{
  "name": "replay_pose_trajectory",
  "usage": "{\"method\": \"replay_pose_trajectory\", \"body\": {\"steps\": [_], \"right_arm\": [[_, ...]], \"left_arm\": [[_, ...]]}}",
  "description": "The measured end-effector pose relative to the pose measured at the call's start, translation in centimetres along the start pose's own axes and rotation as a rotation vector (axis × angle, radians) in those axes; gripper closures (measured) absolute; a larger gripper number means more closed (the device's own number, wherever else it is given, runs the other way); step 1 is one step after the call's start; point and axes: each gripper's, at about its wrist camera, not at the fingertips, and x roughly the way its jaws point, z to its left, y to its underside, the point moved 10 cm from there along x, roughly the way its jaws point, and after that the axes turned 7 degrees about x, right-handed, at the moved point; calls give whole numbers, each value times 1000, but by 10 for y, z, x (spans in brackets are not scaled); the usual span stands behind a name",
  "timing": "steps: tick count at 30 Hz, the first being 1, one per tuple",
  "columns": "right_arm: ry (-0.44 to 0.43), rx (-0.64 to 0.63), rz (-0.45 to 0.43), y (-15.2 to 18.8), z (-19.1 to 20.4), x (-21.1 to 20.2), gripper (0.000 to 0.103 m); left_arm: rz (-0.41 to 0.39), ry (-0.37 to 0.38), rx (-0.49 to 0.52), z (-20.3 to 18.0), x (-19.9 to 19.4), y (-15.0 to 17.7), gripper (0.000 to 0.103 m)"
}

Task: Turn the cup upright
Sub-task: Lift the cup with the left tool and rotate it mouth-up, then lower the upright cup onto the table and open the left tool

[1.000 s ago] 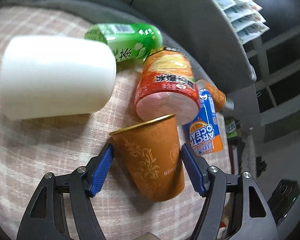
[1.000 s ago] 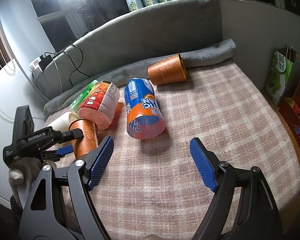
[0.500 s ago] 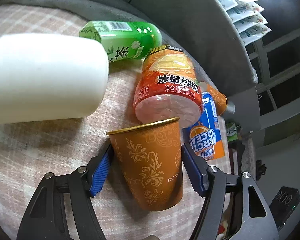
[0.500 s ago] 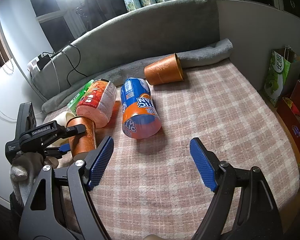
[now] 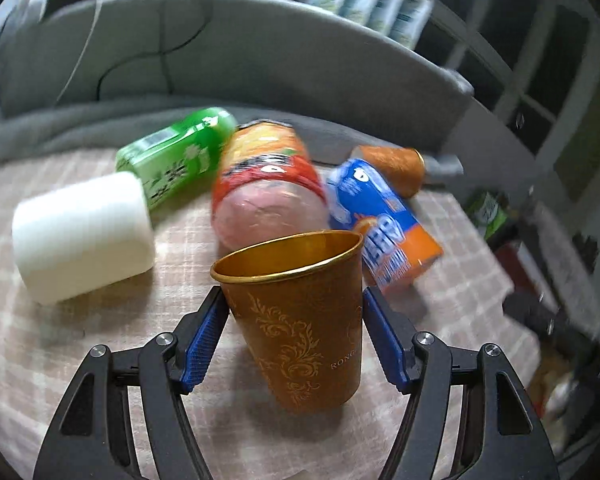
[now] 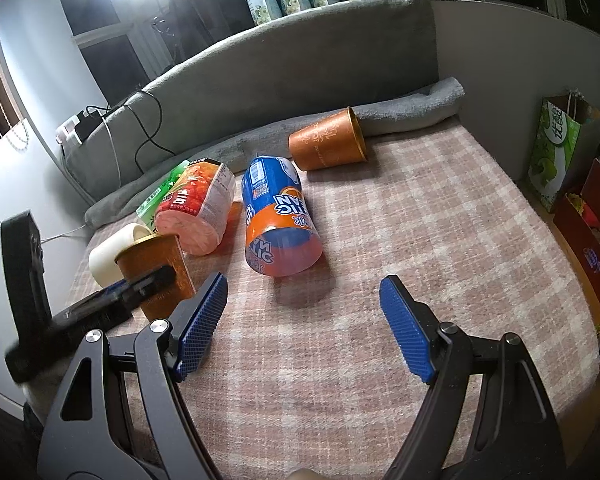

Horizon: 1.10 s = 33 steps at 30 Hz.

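An orange paper cup [image 5: 300,320] with gold scrollwork and a gold rim stands mouth-up, nearly upright, between the blue pads of my left gripper [image 5: 294,336], which is shut on it. It also shows in the right wrist view [image 6: 156,268] at the left edge of the plaid cloth, with the left gripper's black finger across it. A second orange cup [image 6: 327,145] lies on its side at the back by the grey rolled towel, and shows in the left wrist view [image 5: 396,166]. My right gripper [image 6: 302,328] is open and empty above the cloth.
A white cup [image 5: 82,236], a green bottle [image 5: 172,156], a red-labelled bottle [image 5: 268,184] and a blue-and-orange bottle [image 6: 278,220] lie on their sides on the plaid cloth [image 6: 420,240]. A grey padded back [image 6: 284,64] runs behind. Bags and boxes [image 6: 560,148] stand at right.
My left gripper has tilted the orange cup from leaning to nearly upright, so its gold inside now shows. The right gripper has barely moved.
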Motion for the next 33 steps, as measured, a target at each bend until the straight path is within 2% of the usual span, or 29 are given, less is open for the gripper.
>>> {"method": "replay_pose_trajectory", "body": {"steps": [5,8,13,18,33], "right_arm": [[1,2,-3,-2,-2,-2,22],[-2,2,-4,-2,-2,-2,22],[-7,-7,-6,0,2,-4,22],[-8,-8,-12,0,4,-7,22],[-10,-51,-46,-1,14,-15,22]], "left_arm": [[-30,-20,95,-17,-5,7,37],[-10,-6,123,-23,-7,18,38],[22,18,131,-29,-7,27,37],[40,43,117,-30,-15,33,30],[-16,37,126,-22,-48,32,26]]}}
